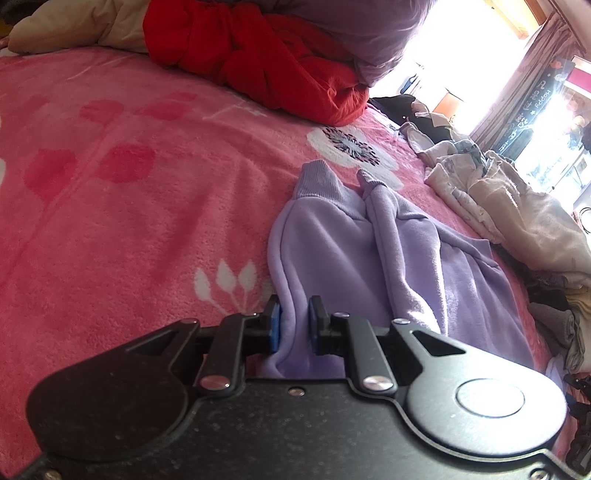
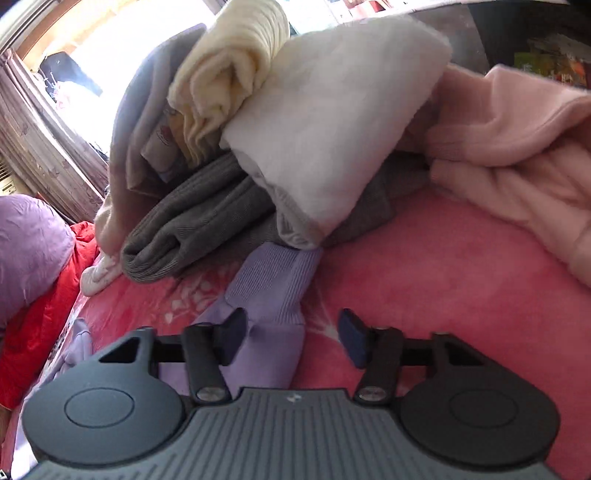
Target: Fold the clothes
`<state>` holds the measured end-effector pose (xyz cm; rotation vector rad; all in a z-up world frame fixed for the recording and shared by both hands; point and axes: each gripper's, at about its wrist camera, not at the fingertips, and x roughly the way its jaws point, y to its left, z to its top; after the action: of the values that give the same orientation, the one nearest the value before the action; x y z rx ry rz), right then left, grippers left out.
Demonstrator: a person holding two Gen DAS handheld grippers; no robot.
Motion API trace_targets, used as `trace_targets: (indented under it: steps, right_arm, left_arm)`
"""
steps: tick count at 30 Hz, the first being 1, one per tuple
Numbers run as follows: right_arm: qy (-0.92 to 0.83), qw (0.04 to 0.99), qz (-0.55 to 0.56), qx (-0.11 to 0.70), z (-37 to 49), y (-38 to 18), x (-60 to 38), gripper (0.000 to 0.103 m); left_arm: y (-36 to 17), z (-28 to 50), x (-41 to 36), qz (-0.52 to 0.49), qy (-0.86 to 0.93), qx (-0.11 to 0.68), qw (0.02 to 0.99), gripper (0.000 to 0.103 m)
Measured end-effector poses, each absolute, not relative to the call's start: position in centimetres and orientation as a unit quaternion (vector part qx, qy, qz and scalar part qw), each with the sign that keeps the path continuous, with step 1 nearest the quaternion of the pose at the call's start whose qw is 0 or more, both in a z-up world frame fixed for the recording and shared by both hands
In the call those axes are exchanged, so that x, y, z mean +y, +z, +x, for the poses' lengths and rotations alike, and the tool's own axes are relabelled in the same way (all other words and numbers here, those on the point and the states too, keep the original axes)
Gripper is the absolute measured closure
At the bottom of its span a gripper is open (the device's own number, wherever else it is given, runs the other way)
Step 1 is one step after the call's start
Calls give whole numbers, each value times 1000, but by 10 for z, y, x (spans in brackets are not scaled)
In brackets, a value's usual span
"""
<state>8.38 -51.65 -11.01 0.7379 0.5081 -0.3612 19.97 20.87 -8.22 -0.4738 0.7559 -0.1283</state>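
Note:
A lilac sweatshirt (image 1: 369, 251) lies on the pink floral blanket (image 1: 129, 221), its ribbed hem and a sleeve cuff pointing away. My left gripper (image 1: 294, 325) has its blue pads on either side of a fold at the garment's near edge, with a narrow gap; the cloth fills it. In the right wrist view a lilac ribbed cuff (image 2: 269, 291) lies on the blanket (image 2: 424, 277). My right gripper (image 2: 291, 336) is open wide, its left finger resting on the sleeve, its right finger over bare blanket.
A red quilt (image 1: 258, 59) and a purple pillow (image 1: 362, 33) lie at the far side. A heap of beige clothes (image 1: 509, 206) is on the right. Folded grey, white, cream garments (image 2: 258, 147) and a pink fleece (image 2: 517, 155) crowd ahead of the right gripper.

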Motion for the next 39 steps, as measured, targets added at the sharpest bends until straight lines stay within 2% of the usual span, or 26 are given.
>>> trace_targets:
  steps: [1, 8, 9, 11, 12, 15, 18, 20, 21, 22, 23, 24, 25, 29, 33, 36, 39]
  right_arm:
    - [-165, 885, 362, 243, 86, -112, -518, 89]
    - [-200, 895, 352, 187, 33, -80, -511, 90]
    - [-197, 896, 349, 193, 31, -85, -514, 88]
    - [-193, 886, 347, 241, 40, -102, -521, 71]
    - [-189, 880, 347, 263, 46, -110, -523, 66]
    - [-204, 883, 328, 268, 51, -107, -519, 64]
    - [-207, 892, 294, 275, 61, -102, -509, 52]
    - [-204, 901, 263, 279, 67, -101, -502, 78]
    - [-212, 903, 248, 281, 69, -97, -500, 85]
    - [-224, 904, 232, 281, 71, -92, -498, 85]
    - [-242, 902, 203, 293, 74, -88, -496, 83]
    - [-264, 896, 176, 312, 78, -89, -495, 63]
    - [-286, 886, 153, 330, 82, -92, -495, 47]
    - [-298, 890, 174, 297, 62, -64, -489, 44]
    - [-159, 912, 222, 307, 56, -42, -453, 42]
    - [-71, 920, 149, 356, 72, -47, -404, 45]
    - [-57, 925, 61, 371, 97, -69, -375, 46]
  left_arm:
    - [-83, 200, 209, -228, -62, 366, 900, 91]
    - [-83, 201, 209, -227, -65, 366, 900, 91]
    - [-83, 201, 209, -227, -65, 366, 900, 91]
    - [-83, 200, 209, -225, -66, 366, 901, 91]
    - [-83, 200, 210, -226, -66, 366, 900, 91]
    - [-83, 200, 211, -232, -65, 366, 899, 91]
    - [-83, 200, 210, -231, -63, 366, 899, 91]
    - [-83, 200, 211, -232, -64, 366, 899, 91]
    - [-83, 199, 211, -232, -64, 366, 899, 91]
    - [-83, 199, 212, -234, -65, 366, 898, 91]
    - [-83, 199, 212, -235, -65, 366, 898, 91]
    - [-83, 200, 212, -236, -65, 366, 898, 91]
    - [-83, 200, 212, -236, -65, 367, 897, 91]
    - [-83, 201, 213, -237, -67, 367, 897, 91]
    - [-83, 201, 213, -236, -67, 367, 897, 91]
    - [-83, 200, 214, -239, -67, 366, 897, 91]
    - [-82, 200, 213, -238, -67, 366, 897, 91]
